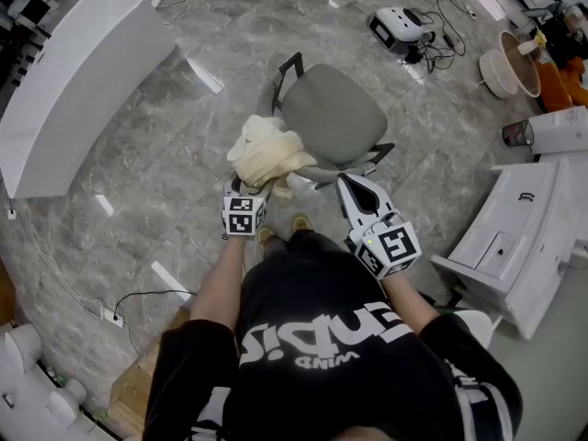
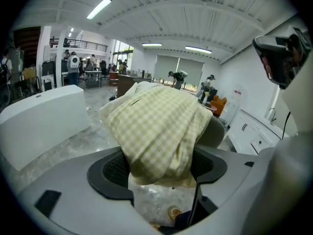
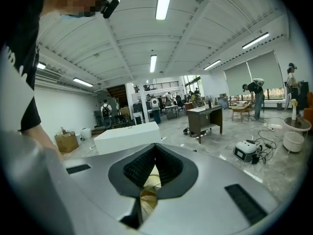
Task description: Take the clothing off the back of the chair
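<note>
Our left hand-held gripper [image 2: 157, 168] grasps the yellow checked clothing [image 1: 266, 152] bunched on the chair [image 1: 335, 118] back. Our right hand-held gripper [image 1: 344, 180], clenched, hangs beside that back. A white cabinet [image 1: 514, 237] stands right of the chair.

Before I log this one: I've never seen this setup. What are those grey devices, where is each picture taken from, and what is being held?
No robot here: a person holds a two-jaw gripper in each hand. The head view comes from a camera on the person's head, looking down; the other two ride on the grippers, looking along their jaws. A grey chair stands on the floor with a yellow checked garment draped over its back. The left gripper is closed on that garment. The right gripper is beside the chair, jaws together.
</note>
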Available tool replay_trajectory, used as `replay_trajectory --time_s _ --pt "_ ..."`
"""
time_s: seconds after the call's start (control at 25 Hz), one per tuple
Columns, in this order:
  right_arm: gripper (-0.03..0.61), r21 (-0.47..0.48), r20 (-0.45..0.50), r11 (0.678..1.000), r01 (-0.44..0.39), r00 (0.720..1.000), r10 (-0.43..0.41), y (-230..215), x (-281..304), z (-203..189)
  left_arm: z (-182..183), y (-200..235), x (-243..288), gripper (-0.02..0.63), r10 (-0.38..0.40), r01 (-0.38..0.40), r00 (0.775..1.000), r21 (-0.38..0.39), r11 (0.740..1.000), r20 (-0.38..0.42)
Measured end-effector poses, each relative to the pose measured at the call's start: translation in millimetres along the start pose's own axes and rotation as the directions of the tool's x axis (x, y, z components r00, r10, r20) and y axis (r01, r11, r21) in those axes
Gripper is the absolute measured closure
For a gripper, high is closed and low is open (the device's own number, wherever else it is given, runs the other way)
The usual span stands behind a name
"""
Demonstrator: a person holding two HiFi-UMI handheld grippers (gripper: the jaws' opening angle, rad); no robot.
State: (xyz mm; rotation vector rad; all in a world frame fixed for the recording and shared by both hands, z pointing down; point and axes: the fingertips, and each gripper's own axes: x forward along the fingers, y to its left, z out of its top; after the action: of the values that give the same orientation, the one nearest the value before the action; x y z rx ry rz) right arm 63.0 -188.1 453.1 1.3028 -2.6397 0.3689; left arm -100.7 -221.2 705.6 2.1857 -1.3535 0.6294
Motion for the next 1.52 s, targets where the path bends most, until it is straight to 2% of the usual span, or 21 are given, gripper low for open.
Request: replay_trajectory --time_s 0.12,0.24,0.32,0.56,0.76,0.92,1.16,1.32,1.52 --pt "0.565 -0.003 0.0 1.0 -0.007 1.0 0.007 2.2 2.4 -0.2 2.3 -1.8 -3.0 0.326 -0.006 0.006 1.0 0.011 1.0 -0.003" --pt "0.565 -0.003 -0.001 1.0 -0.01 1.0 0.01 3.8 3.2 -0.3 5.5 -7.5 -5.8 0.458 -0.026 0.027 0.999 0.024 0.999 -0.021" --pt "0.565 -0.002 -0.003 1.0 -0.009 1.0 0.009 2.6 2.0 -1.2 8.4 -11.2 -6.8 0.494 -0.033 0.033 0.999 0.025 0.999 -0.027" --pt "0.565 0.006 0.004 1.0 0.005 1.0 -0.005 -1.7 -4.9 -2.9 24.4 -15.7 -23.2 0.509 -0.025 0.025 1.0 -0.005 1.0 0.013" --pt "0.565 0.009 0.012 1.0 0.011 1.0 -0.011 -7.2 -8.9 -5.4 57.5 -26.4 -38.1 0.509 -0.017 0.016 0.995 0.014 1.0 0.095" --pt "0.565 0.006 0.027 1.0 0.011 1.0 -0.011 -7.5 -11.2 -0.5 95.0 -35.6 -53.1 0.511 -0.024 0.019 0.984 0.029 0.999 0.178" --pt "0.565 0.007 0.041 1.0 0.009 0.999 -0.009 -5.5 -12.1 3.1 173.1 -33.8 -93.0 0.511 -0.012 -0.002 0.944 0.042 0.999 0.329" --pt "0.565 0.007 0.053 1.0 0.007 0.999 -0.007 -5.6 -13.9 4.7 233.3 -31.4 -133.1 0.511 -0.001 -0.013 0.895 0.03 0.999 0.446" --pt "0.565 0.008 0.07 1.0 -0.003 0.998 0.003 -1.0 -13.9 9.2 294.1 -33.7 -180.5 0.511 -0.001 -0.025 0.838 0.041 0.999 0.546"
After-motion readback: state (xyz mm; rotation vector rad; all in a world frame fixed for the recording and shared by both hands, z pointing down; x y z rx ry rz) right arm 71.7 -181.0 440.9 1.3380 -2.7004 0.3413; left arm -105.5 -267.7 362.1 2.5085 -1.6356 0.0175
